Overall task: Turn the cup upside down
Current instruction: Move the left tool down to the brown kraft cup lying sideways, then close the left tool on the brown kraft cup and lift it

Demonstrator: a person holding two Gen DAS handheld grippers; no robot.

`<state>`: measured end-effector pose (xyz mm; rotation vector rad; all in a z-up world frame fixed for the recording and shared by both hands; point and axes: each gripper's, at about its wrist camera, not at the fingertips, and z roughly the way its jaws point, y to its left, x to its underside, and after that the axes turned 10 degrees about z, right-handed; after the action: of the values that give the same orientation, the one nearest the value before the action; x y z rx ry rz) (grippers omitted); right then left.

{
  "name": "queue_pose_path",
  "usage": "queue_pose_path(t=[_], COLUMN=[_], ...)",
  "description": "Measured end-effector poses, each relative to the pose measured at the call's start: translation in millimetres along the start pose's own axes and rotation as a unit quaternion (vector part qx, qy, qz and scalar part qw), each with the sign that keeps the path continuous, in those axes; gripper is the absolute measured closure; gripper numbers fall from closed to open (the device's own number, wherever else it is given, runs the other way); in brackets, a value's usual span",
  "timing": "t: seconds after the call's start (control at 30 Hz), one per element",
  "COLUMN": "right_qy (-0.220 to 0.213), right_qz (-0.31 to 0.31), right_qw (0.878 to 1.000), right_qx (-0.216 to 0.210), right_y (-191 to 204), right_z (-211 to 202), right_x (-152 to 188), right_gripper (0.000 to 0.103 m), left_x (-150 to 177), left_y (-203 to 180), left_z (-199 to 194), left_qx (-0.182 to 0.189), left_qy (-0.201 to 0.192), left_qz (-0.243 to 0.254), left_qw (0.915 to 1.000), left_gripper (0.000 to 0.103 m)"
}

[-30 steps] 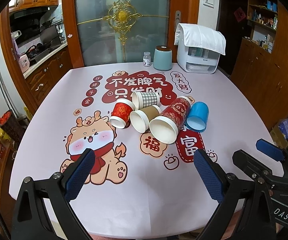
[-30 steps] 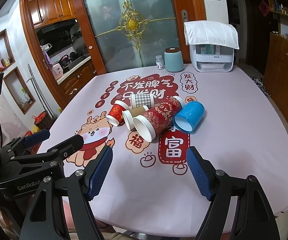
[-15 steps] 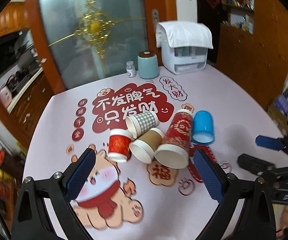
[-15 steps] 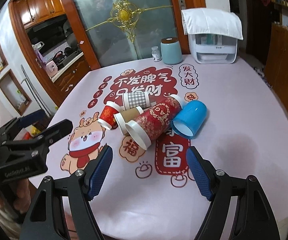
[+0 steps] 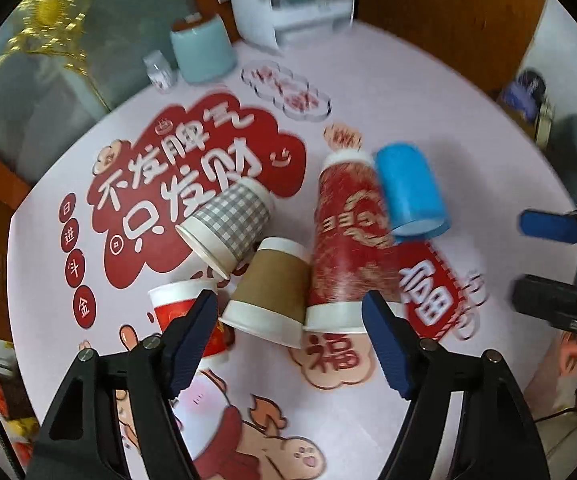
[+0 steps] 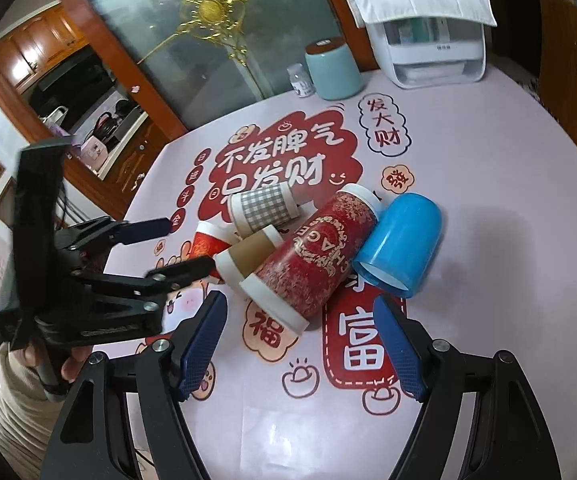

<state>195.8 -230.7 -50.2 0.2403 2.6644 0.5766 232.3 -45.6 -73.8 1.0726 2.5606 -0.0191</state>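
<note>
Moved in close over the cluster of cups since a second ago: left gripper (image 5: 288,314), jaws spread wide and holding nothing, now framing the near rims of the pile. Beneath everything, a pale pink tablecloth (image 6: 488,208) printed with red Chinese lettering and a cartoon dragon. At the far edge, a white appliance (image 6: 428,48) draped with a cloth, then a pale teal canister (image 6: 334,72) and a small bottle (image 6: 300,82) beside it. At the centre, five cups lying on their sides, touching one another: tall red patterned cup (image 5: 346,244), just ahead of the left gripper's right finger; blue plastic cup (image 5: 410,192) against its far side; brown paper cup (image 5: 270,296) directly between the left fingers, mouth toward the camera; grey checked cup (image 5: 230,224) behind it; short red cup (image 5: 180,308) partly hidden by the left finger. Right gripper (image 6: 300,332), likewise wide open and empty, hovering short of the tall red cup's mouth.
</note>
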Motion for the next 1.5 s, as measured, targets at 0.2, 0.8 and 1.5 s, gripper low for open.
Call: queue_pose_path(t=[0.2, 0.8, 1.5], right_qy=[0.015, 0.022, 0.012], right_qz=[0.004, 0.009, 0.016], right_qw=[1.0, 1.0, 1.0], right_qx=[0.006, 0.018, 0.016], right_y=[-13, -25, -29], right_z=[25, 42, 32], right_x=[2, 13, 15], right_gripper=[0.025, 0.025, 0.025], left_x=[-13, -24, -4], left_y=[10, 16, 16], left_z=[43, 94, 70], left_qx=[0.01, 0.051, 0.029], left_qy=[0.058, 0.129, 0.128], left_qz=[0.02, 0.021, -0.062], left_qw=[0.9981, 0.9901, 0.9894], left_gripper=[0.042, 0.043, 0.046])
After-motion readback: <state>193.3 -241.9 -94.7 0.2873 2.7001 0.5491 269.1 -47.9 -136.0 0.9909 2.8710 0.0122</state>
